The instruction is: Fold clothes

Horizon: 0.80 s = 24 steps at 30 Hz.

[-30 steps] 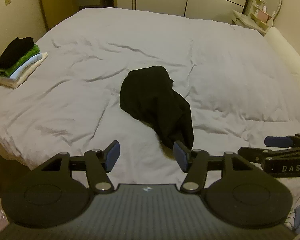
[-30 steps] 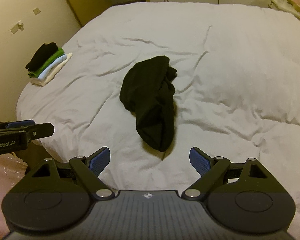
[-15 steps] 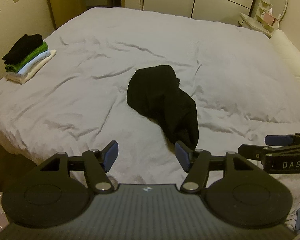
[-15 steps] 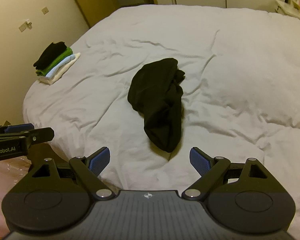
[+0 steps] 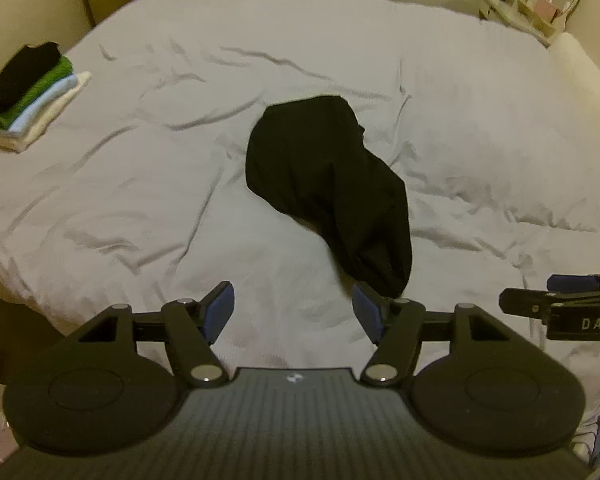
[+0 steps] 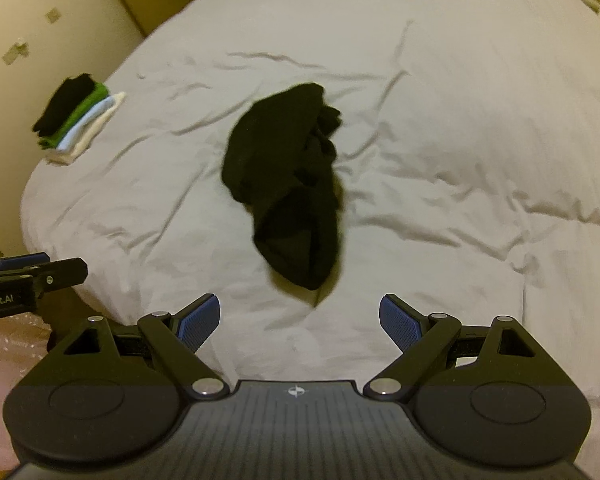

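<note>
Far left on the bed [image 5: 100, 208] there's a stack [image 5: 28, 96] of folded stuff. Mid-bed sits the black garment [image 5: 328, 192], crumpled, w/ its near tip just ahead of us. Left gripper [image 5: 292, 312] is wide, holding nothing; right gripper [image 6: 300, 320] same, wider. Looks like we're at the reach-in step, nothing grabbed yet. Next we prob need to pinch 2 edges & spread it flat b4 any fold.

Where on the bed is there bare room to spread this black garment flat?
Bare duvet lies right of the crumpled black garment, and between it and the folded clothes stack. The stack's corner is taken; the near strip before both open grippers is narrow.
</note>
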Tool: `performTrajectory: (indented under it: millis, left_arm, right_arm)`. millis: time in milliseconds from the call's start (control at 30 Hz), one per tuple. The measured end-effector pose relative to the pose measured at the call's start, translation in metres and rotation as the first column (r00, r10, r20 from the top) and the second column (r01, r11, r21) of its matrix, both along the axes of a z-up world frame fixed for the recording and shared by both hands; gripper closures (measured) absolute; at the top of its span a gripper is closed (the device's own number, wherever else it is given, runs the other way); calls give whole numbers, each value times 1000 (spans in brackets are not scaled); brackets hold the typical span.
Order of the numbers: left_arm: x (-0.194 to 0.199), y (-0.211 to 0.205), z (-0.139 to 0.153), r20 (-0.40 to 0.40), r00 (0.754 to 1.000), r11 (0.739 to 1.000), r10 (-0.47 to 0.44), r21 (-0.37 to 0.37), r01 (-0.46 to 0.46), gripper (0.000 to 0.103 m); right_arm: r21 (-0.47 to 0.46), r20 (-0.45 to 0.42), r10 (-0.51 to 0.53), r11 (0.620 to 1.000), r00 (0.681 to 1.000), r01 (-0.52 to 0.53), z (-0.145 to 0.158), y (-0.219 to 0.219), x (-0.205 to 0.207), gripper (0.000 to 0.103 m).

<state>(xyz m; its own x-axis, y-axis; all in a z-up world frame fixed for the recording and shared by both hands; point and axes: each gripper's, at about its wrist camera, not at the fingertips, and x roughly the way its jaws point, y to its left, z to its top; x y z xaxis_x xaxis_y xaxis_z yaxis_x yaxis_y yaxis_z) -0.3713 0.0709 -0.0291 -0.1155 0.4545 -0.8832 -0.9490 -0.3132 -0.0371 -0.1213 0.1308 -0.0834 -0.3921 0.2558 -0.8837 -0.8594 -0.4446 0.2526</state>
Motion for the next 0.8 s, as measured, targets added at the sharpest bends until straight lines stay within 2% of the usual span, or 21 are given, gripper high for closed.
performTrajectory:
  millis: [233, 400, 567, 800]
  left_arm:
    - [-37, 64, -35, 38, 998, 996, -42, -71, 45, 41]
    - [-80, 109, -55, 68, 997, 992, -46, -112, 53, 39]
    - [-126, 152, -90, 111, 993, 984, -45, -168, 63, 39]
    - [-176, 214, -136, 176, 983, 978, -44, -195, 79, 39]
  right_arm:
    - [-66, 55, -53, 996, 997, 57, -34, 47, -21, 14]
    - [-113, 87, -76, 990, 993, 86, -56, 88, -50, 14]
    - [-157, 132, -116, 978, 984, 136, -78, 129, -82, 14]
    - [-152, 138, -187, 966, 973, 208, -94, 177, -119, 14]
